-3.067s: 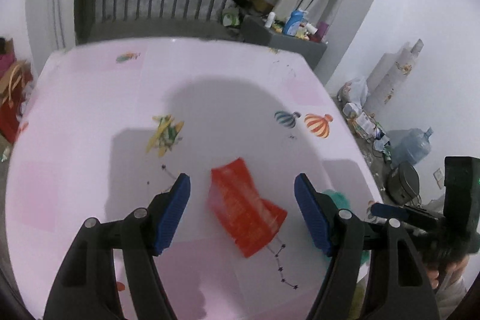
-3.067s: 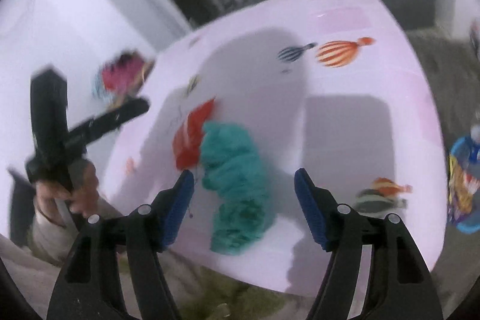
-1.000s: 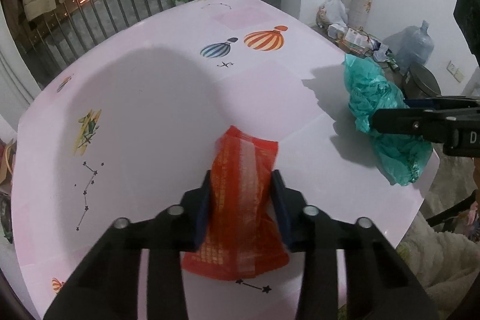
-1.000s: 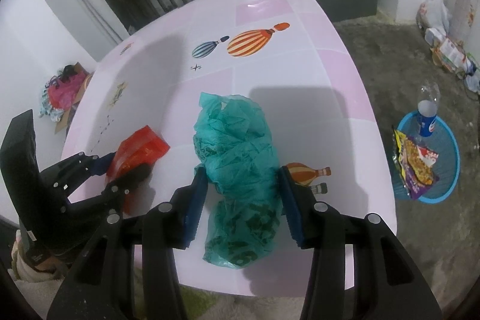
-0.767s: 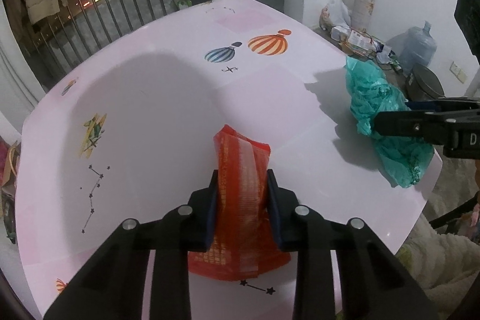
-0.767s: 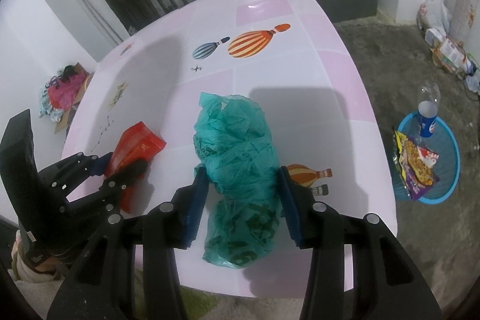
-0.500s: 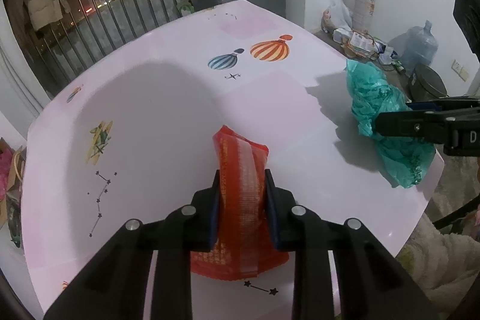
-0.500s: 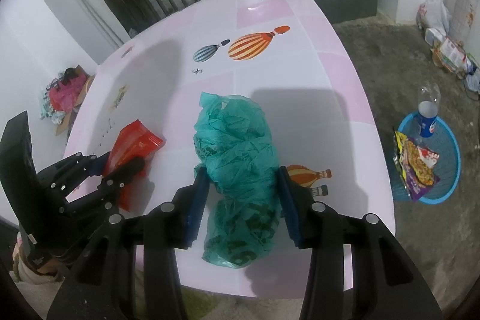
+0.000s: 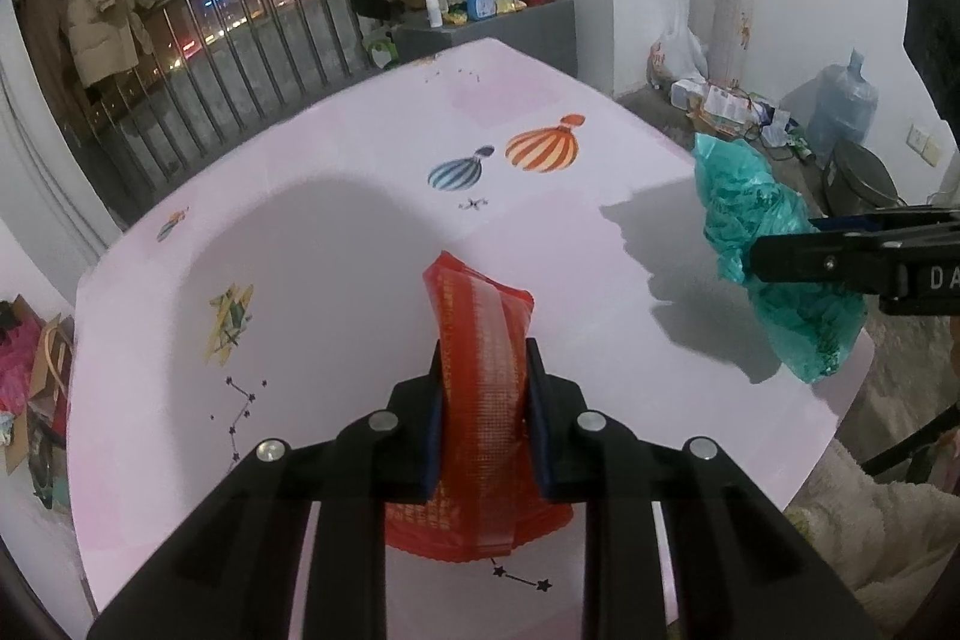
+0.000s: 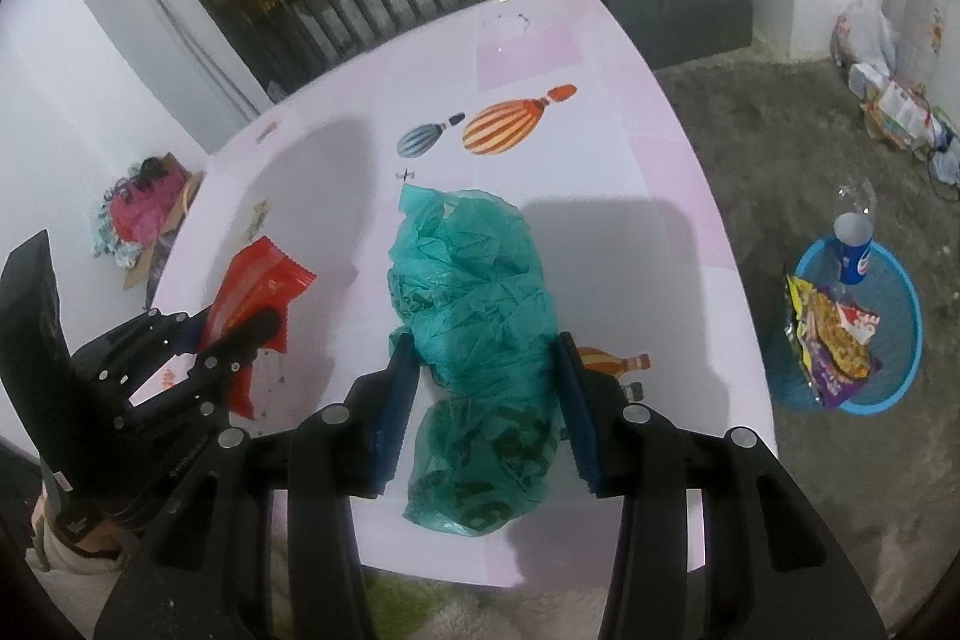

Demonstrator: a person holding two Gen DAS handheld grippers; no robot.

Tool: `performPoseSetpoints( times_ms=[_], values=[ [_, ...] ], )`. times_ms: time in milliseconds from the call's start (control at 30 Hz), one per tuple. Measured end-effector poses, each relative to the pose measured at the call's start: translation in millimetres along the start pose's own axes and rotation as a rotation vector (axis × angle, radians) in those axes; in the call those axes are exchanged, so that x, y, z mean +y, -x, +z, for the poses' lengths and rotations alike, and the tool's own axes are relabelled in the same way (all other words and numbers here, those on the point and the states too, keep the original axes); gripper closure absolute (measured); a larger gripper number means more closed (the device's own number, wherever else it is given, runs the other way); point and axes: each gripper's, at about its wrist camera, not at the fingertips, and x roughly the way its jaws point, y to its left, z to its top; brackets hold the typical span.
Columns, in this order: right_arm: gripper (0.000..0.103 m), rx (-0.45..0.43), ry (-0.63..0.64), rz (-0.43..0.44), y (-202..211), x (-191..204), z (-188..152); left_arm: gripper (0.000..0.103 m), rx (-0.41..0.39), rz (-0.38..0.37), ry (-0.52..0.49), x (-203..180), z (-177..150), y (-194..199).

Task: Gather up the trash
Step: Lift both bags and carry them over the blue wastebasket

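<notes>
— Night outside, railings along the window, and that pink tabletop printed with hot-air balloons (image 9: 336,232) taking up the middle of the room. What's on the left?

— The left gripper (image 9: 483,412), pinched down tight on a crinkly red snack wrapper with a pale printed band (image 9: 480,388). The jaws stand nearly together with only the foil between them. From the other side the wrapper looks raised off the table, its zigzag-cut end fanning out past the fingers.

— And on the right?

— The right gripper (image 10: 486,400), jaws partly closed around a crumpled teal plastic bag (image 10: 474,316). The blue pads press into both flanks of it near the table's front edge. Its lower end hangs over the edge.

— Where is all this meant to go?

— I'd guess the round blue plastic basket (image 10: 900,370) on the grey floor to the right, which already has a cola bottle and crisp packets in it.

— What could go wrong?

— The bag worries me more. Thin film, soft and puffy, nothing stiff inside that I can see; the pads may only have a loose fold, and it could slither out on the carry. The wrapper is slick foil, gripped across its middle, so a quick swing might let it slide free. And the basket is low and well apart from the table; drop either piece from high up and something that light could drift wide.
</notes>
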Motion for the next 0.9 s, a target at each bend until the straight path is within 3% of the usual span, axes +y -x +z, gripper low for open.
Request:
performPoseSetpoints(
  times_ms=[233, 467, 733, 900],
  values=[
    [0.061, -0.070, -0.042, 0.005, 23, -18, 5, 0.082, -0.048, -0.001, -0.052, -15, 20, 10],
    [0.061, -0.162, -0.137, -0.031, 54, -67, 7, 0.082, -0.094, -0.051, -0.137, -52, 56, 9],
    [0.061, -0.258, -0.367, -0.164, 95, -165, -8, 0.082, -0.071, -0.312, -0.189, -116, 127, -25],
    [0.061, -0.288, -0.564, -0.241, 106, -233, -34, 0.082, 0.071, -0.505, -0.176, -174, 166, -79]
  ],
)
